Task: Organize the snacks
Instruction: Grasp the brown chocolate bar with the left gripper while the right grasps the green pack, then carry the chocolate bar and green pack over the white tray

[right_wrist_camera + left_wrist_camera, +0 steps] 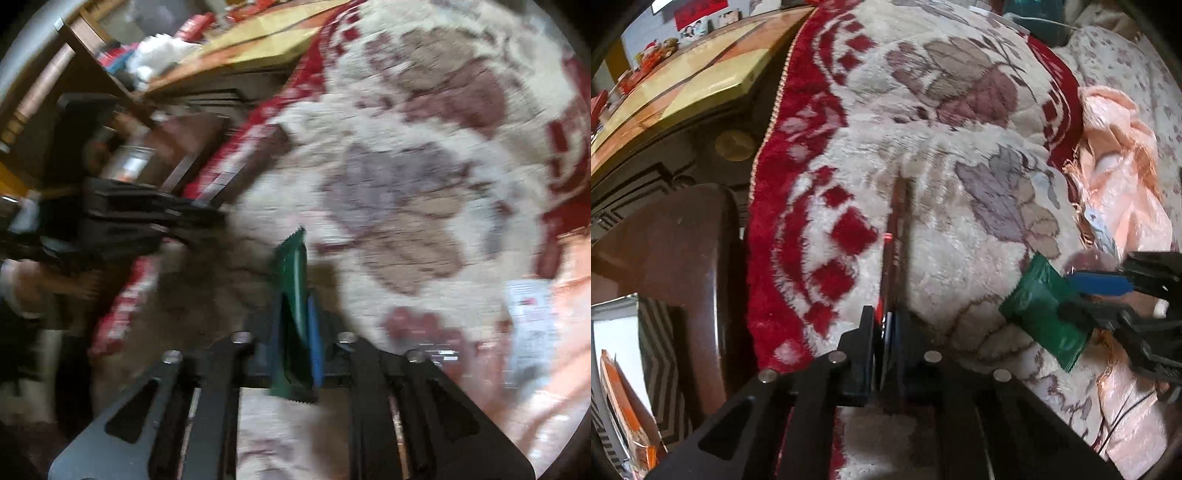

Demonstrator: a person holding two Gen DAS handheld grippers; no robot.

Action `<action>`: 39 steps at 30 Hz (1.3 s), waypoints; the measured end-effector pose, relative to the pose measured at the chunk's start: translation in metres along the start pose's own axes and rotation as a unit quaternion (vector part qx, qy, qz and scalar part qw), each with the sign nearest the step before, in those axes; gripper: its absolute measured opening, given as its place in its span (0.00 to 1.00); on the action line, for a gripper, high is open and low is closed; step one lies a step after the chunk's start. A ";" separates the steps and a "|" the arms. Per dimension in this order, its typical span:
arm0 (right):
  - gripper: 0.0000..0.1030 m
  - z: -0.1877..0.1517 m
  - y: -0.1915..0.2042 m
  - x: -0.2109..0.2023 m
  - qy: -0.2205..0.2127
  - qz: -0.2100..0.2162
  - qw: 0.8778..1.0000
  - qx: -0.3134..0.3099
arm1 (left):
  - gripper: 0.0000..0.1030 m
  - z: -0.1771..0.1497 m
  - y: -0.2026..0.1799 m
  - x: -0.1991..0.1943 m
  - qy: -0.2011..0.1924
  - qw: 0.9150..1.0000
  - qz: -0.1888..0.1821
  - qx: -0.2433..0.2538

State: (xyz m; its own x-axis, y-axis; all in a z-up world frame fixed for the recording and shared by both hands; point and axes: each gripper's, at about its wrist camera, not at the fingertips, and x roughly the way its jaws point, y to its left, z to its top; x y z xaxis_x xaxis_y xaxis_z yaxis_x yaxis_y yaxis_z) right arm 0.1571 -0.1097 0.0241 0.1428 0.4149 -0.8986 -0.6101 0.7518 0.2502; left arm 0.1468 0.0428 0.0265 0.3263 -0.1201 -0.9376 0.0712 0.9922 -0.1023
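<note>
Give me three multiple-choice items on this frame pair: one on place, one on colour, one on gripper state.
1. Where does the pink satin cloth lie in the left wrist view?
A. right of the blanket
B. on the wooden table
C. under the left gripper

2. What colour is the packet in the right gripper?
A. orange
B. green
C. white

3. How do the left gripper jaws stand?
A. wide open, nothing between
B. closed on a thin dark red packet
C. out of view

Answers:
1 A: it lies bunched at the right edge of the floral blanket.
2 B: the green packet sticks up between the blue pads.
3 B: the thin dark red packet runs edge-on out of the closed jaws.
</note>
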 end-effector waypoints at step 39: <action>0.40 -0.067 0.037 -0.032 -0.086 0.003 0.994 0.065 | 0.09 -0.035 0.012 -0.047 -0.042 0.997 -0.040 -0.056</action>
State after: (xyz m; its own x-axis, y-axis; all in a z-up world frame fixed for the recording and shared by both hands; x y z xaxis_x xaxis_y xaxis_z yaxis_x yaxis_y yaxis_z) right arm 0.0784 -0.1296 0.0381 0.2769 0.4926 -0.8250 -0.5069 0.8043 0.3101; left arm 0.0997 0.0618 0.0578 0.4022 -0.1964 -0.8942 -0.0044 0.9763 -0.2164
